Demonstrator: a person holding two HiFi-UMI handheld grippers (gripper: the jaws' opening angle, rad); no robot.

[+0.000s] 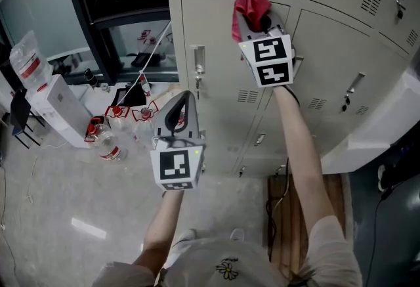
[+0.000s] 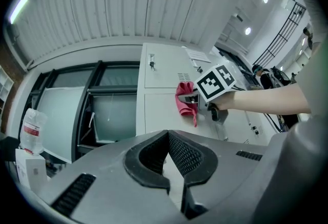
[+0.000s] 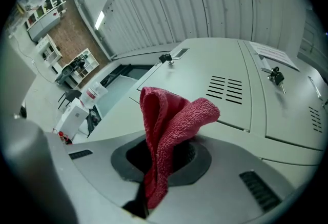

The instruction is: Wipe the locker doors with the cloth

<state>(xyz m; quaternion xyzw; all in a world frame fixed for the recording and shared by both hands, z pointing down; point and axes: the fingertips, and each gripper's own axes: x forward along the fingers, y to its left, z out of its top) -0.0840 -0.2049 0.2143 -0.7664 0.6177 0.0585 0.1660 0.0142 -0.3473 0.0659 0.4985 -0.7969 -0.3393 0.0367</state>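
Red cloth (image 3: 165, 130) pinched in the clenched right tool (image 1: 254, 23) — left tool (image 2: 167, 137) clenched, empty.

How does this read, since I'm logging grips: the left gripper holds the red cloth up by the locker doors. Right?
Wrong gripper. The right gripper holds the red cloth up by the locker doors; the right gripper view shows its fingers shut on it. The left gripper holds nothing.

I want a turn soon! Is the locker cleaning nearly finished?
Done: the right gripper has the red cloth clamped. In hand: it holds the cloth up at a locker door. Left: the wiping; no wiped patches show. The left gripper is shut, empty.
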